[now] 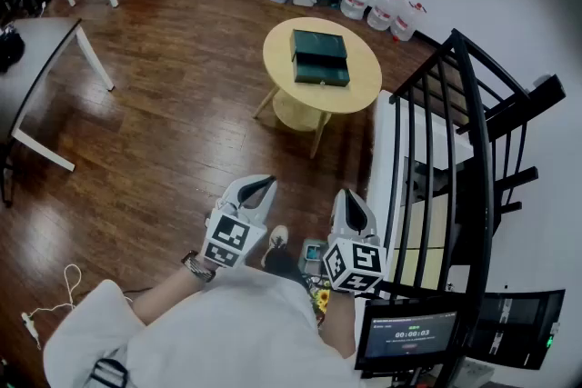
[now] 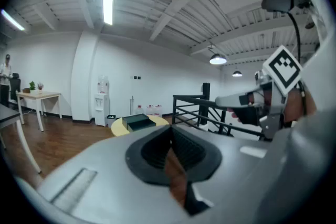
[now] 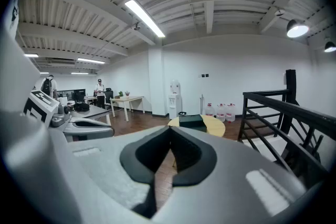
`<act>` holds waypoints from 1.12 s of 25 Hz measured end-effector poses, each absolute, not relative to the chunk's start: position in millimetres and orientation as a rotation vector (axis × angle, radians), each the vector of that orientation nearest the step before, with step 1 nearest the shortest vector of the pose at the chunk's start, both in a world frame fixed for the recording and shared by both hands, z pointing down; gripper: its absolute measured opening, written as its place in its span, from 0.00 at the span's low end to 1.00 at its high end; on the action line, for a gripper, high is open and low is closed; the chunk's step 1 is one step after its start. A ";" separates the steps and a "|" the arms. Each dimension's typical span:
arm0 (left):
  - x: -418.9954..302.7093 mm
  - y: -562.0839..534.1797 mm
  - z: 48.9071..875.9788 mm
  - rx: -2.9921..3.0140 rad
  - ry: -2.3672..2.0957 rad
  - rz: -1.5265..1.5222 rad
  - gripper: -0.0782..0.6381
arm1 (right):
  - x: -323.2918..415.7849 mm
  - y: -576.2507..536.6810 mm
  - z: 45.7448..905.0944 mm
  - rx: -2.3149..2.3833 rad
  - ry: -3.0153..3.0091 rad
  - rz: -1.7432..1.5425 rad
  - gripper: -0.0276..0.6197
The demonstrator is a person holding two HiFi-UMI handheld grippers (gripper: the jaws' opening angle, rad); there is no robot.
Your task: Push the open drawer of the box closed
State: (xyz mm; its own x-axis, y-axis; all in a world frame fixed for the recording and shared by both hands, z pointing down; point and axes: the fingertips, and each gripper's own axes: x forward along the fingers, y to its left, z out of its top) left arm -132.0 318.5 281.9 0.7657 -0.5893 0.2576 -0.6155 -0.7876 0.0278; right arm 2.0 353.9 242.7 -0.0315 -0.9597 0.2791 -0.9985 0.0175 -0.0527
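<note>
where one box point(image 1: 320, 57) sits, two grippers point(image 1: 260, 190) point(image 1: 354, 210)

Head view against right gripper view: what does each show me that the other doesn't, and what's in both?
Only the head view: the drawer standing out from the box, and a timer screen. Only the right gripper view: ceiling lights and a person by the far desks. Both: that box on the round table, and the black railing.
</note>
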 end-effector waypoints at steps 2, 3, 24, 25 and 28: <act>-129.1 309.8 287.5 2.846 -0.972 0.364 0.12 | 3.9 345.9 249.6 2.061 -2.118 0.362 0.05; -127.5 304.8 289.9 2.844 -0.974 0.367 0.12 | 5.8 341.4 252.7 2.059 -2.118 0.367 0.05; -13.1 120.1 272.3 2.792 -1.266 0.374 0.12 | 146.7 161.9 247.4 1.971 -2.233 0.308 0.05; -13.4 112.6 272.0 2.783 -1.283 0.376 0.12 | 148.7 154.5 245.4 1.965 -2.237 0.297 0.05; -15.7 99.5 273.1 2.756 -1.309 0.383 0.12 | 151.5 142.4 238.2 1.968 -2.241 0.274 0.05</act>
State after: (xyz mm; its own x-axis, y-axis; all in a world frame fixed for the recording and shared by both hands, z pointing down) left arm -15.7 99.5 273.1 0.6072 -0.7537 0.2515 -0.7702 -0.6361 -0.0466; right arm 151.5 142.4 238.2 -0.1303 -0.9647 0.2288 -0.9914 0.1243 -0.0405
